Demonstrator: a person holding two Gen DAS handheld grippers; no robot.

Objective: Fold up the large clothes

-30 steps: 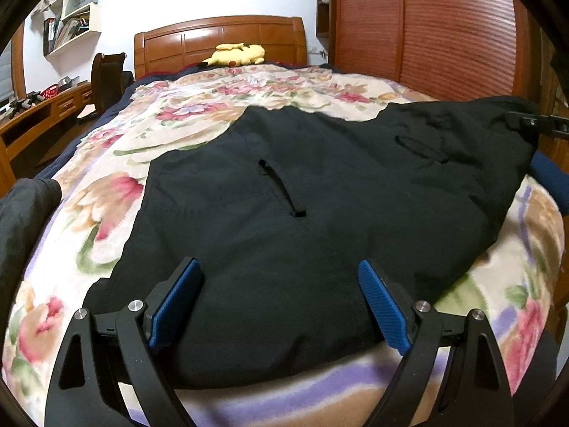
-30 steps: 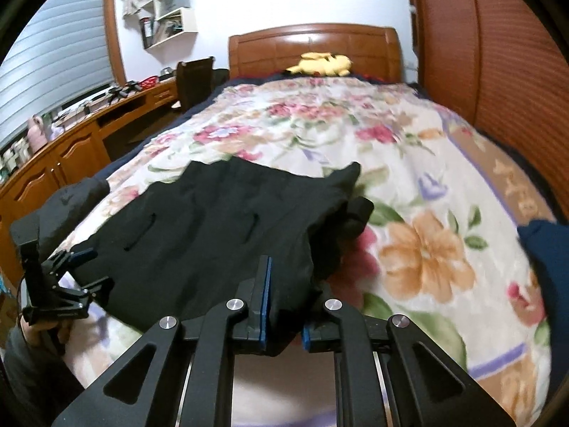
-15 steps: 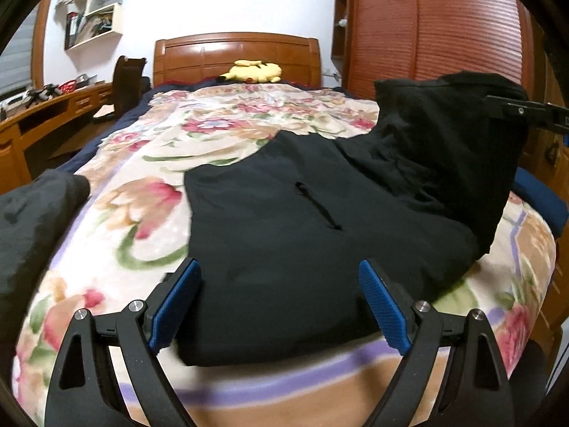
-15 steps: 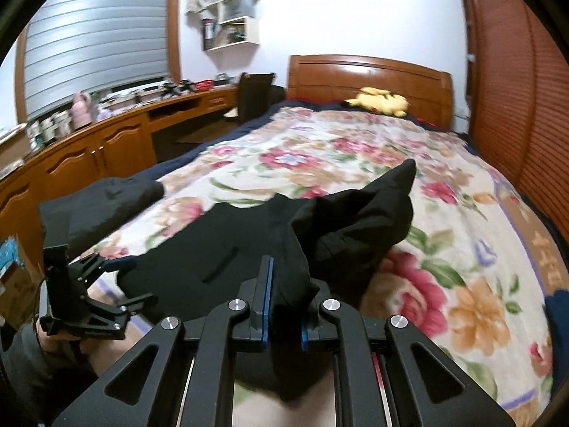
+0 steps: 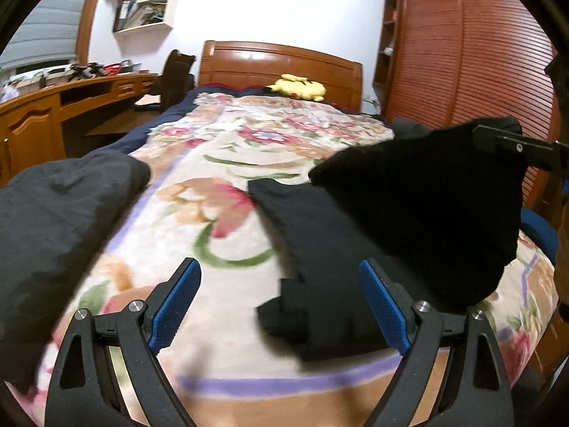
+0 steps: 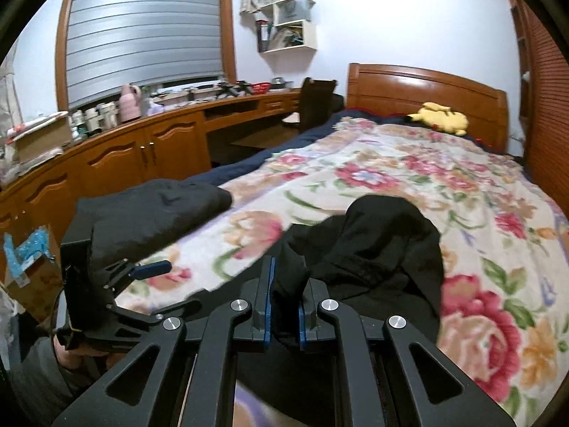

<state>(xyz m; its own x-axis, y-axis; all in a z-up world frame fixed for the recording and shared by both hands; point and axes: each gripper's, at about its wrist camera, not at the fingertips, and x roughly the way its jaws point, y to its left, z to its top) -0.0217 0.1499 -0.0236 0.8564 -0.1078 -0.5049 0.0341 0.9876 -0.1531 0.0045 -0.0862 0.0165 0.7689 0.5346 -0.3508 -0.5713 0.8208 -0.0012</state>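
Jaws of my right gripper [image 6: 284, 306] clench a lifted edge of the black garment [image 5: 355, 249] on the bed [image 6: 391, 185], the left gripper's [image 5: 281, 306] gape empty, so I judge the fold is underway and next lay that edge across leftward.

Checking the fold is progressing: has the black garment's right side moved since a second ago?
Yes. The black garment, clamped in the right gripper, has lifted off the floral blanket and swung leftward over itself, toward the desk side.

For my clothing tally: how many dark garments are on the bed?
2. The black garment lies near the foot, pinched by the right gripper; a dark grey garment sits at the desk-side edge.
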